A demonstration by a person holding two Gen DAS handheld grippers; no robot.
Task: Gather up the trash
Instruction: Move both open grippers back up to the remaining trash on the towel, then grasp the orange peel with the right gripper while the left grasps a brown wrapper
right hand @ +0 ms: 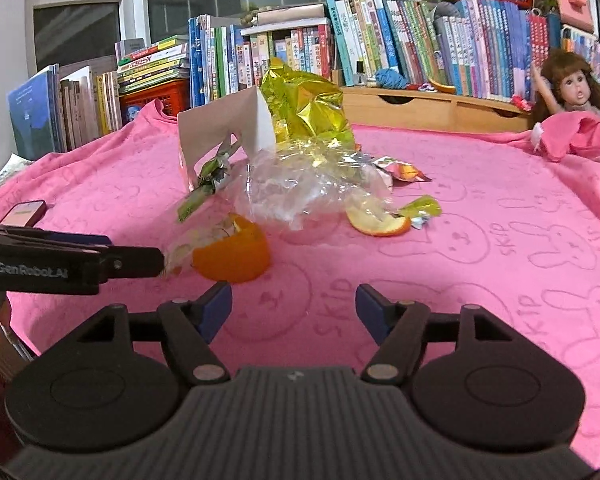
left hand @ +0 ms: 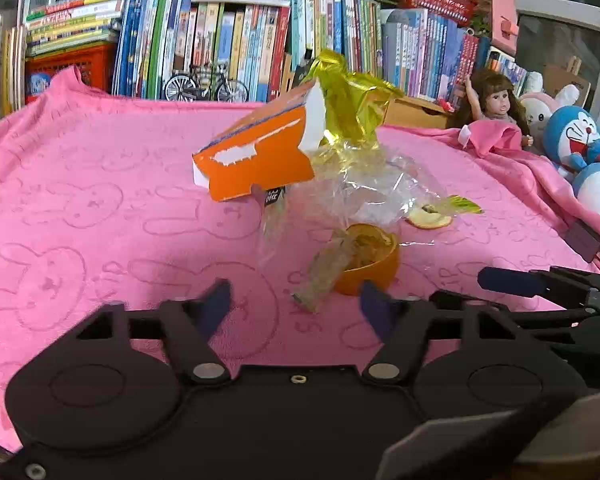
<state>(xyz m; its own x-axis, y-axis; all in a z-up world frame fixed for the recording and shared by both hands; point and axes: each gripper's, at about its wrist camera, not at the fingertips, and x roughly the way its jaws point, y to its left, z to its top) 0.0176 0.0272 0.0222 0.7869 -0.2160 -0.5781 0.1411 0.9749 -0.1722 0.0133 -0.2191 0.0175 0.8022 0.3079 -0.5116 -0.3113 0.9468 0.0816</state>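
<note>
The left gripper (left hand: 295, 307) hangs with jaws apart above the pink cloth (left hand: 100, 208), near an orange peel cup (left hand: 370, 270) and torn orange carton (left hand: 256, 160)

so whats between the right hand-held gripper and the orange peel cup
Only bare pink cloth lies between the right hand-held gripper and the orange peel cup, as the right wrist view shows.

Left tool (left hand: 294, 306) sat low centre of its frame, jaws apart, nothing between them. Right tool (right hand: 294, 306) likewise, jaws wide and empty. Both pointed forward and slightly down, side by side.
</note>
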